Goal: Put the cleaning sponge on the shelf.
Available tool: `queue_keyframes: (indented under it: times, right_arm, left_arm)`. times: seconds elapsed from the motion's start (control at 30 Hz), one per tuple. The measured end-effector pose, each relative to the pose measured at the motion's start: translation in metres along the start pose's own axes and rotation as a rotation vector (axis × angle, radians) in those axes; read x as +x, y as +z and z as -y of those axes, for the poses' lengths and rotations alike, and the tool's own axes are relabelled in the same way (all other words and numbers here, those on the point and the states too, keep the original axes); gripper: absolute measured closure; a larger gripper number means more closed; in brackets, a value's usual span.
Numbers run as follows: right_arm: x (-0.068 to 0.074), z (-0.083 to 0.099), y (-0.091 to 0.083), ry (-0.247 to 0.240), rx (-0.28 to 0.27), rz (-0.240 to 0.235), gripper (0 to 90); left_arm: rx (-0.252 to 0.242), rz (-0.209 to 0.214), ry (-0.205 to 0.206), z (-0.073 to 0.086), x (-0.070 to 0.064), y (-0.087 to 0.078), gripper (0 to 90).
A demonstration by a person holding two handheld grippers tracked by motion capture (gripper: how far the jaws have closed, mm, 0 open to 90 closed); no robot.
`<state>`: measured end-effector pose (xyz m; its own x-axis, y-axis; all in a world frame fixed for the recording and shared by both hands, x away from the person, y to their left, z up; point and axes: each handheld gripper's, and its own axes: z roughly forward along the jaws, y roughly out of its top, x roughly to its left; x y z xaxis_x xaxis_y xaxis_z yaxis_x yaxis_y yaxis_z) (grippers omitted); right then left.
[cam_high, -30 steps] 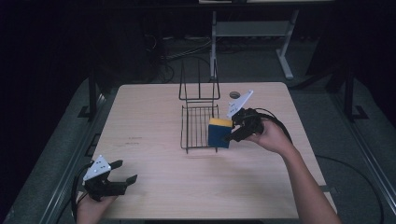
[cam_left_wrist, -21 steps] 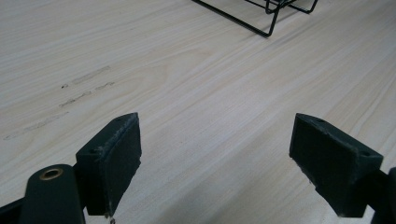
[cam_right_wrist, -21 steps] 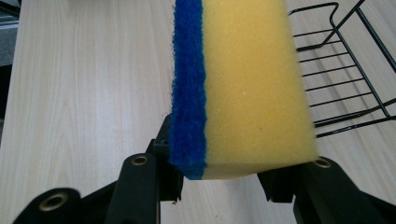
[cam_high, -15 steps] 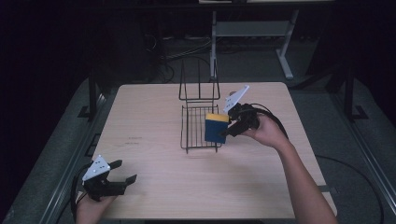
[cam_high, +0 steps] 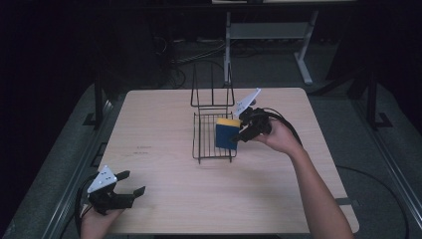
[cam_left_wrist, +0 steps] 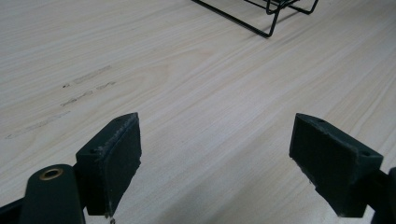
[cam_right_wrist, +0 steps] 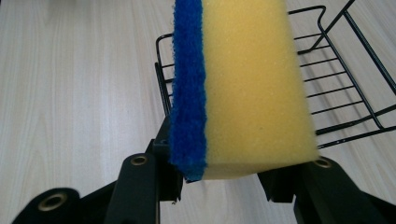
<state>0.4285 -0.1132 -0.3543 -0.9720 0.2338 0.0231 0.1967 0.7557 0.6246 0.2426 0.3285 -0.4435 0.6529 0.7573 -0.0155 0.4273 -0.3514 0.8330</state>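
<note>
Done: I have the sponge clamped in the right gripper, its fingers closed on it.
Sponge: held over the right edge of the wire rack, mid-tabletop.
Left gripper: fingers spread, holding nothing, near-left corner.
Left to do: I judge, lower and release into the rack.

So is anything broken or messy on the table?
Nothing looks broken or spilled. The sponge is whole and pinched in the right tongs over the wire rack, which stands straight. The left tongs are open over the table, which has just a few faint marks.
</note>
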Motion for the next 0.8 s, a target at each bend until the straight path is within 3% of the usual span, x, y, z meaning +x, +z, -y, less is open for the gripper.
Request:
queue_keyframes:
  times: [0.37, 0.8]
  right_arm:
    - [-0.011, -0.001, 0.008, 0.029, -0.015, 0.007, 55.8]
    - [-0.018, -0.009, 0.015, 0.011, -0.021, 0.017, 55.6]
  left_arm:
    - [0.002, 0.003, 0.003, 0.0, 0.0, 0.0, 16.2]
    - [0.0, 0.003, 0.004, 0.0, 0.0, 0.0, 16.3]
